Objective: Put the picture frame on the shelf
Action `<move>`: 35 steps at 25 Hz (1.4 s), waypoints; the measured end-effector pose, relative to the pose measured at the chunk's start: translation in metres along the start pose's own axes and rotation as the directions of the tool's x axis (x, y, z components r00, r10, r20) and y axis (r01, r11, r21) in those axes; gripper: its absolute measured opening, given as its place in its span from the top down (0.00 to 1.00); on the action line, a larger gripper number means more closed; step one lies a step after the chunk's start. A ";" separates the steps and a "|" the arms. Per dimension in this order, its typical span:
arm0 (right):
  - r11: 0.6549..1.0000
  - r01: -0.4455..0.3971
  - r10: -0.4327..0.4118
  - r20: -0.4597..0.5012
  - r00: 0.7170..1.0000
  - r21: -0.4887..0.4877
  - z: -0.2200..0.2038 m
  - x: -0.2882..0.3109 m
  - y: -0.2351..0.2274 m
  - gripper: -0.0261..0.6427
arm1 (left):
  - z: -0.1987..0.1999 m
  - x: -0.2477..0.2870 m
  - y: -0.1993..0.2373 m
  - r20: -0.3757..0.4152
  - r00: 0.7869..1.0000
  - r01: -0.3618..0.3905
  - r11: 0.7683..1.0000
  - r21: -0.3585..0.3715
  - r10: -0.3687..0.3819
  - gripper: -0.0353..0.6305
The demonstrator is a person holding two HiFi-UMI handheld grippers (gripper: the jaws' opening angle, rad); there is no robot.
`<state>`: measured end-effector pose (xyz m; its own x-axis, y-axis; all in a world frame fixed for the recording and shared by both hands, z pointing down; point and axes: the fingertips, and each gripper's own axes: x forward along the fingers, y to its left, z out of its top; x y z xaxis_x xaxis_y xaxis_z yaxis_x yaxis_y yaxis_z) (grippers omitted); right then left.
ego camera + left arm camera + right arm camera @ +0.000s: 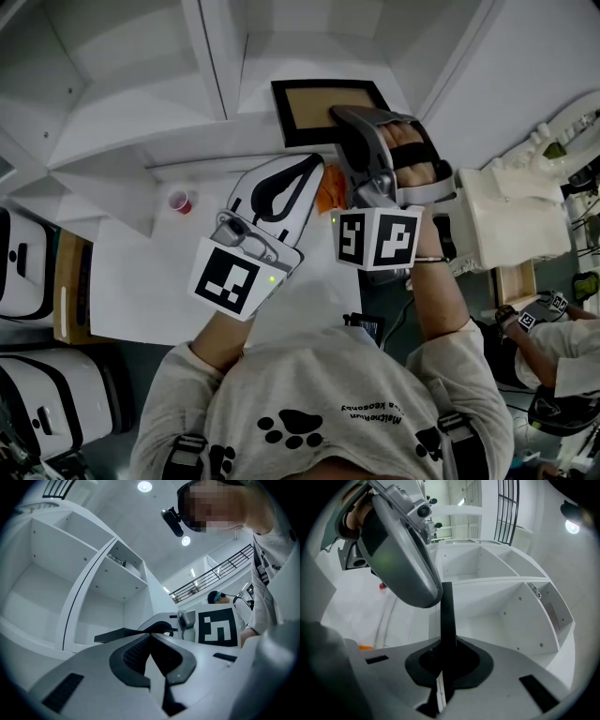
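The right gripper (446,665) is clamped on the black rim of the picture frame (323,105), gripping one edge so the rest can reach ahead into the white shelf (501,597). The frame sits at the mouth of a compartment; whether it rests on the board yet is hard to say. The left gripper (302,173), jaws together and empty, hangs just beside, likely ready to steady.

Pale grey sweatshirt (281,394), black paw prints (291,429); white left gripper (315,163), grey right gripper (339,114), black-and-white marker cubes (378,238).
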<state>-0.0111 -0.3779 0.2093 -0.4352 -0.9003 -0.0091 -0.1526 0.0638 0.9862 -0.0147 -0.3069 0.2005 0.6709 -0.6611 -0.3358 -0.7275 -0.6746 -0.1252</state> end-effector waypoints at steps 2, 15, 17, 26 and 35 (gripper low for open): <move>1.000 -0.003 0.003 -0.004 1.000 -0.007 -0.001 0.002 0.001 0.90 | -0.001 0.003 0.001 -0.002 1.000 0.000 1.000 0.005 0.000 0.92; 0.995 -0.085 0.085 -0.010 0.996 0.047 -0.002 0.009 0.007 0.90 | -0.009 0.011 0.006 -0.008 1.000 -0.002 1.000 0.001 0.002 0.92; 0.991 -0.116 0.117 -0.005 0.993 0.063 -0.002 0.008 0.008 0.90 | -0.009 0.013 0.005 -0.007 1.000 0.002 1.000 0.004 -0.002 0.92; 0.973 -0.189 0.185 0.041 0.982 0.129 0.003 0.003 0.011 0.80 | -0.013 0.023 0.003 -0.021 1.000 0.018 1.000 0.019 -0.018 0.92; 0.977 -0.188 0.185 0.036 0.982 0.100 -0.002 0.001 0.011 0.72 | -0.017 0.033 0.009 -0.028 0.999 0.018 0.999 0.027 -0.017 0.92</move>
<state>-0.0112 -0.3791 0.2207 -0.4875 -0.8569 0.1675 -0.1560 0.2743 0.9489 0.0038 -0.3402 0.2037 0.6870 -0.6585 -0.3073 -0.7190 -0.6774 -0.1559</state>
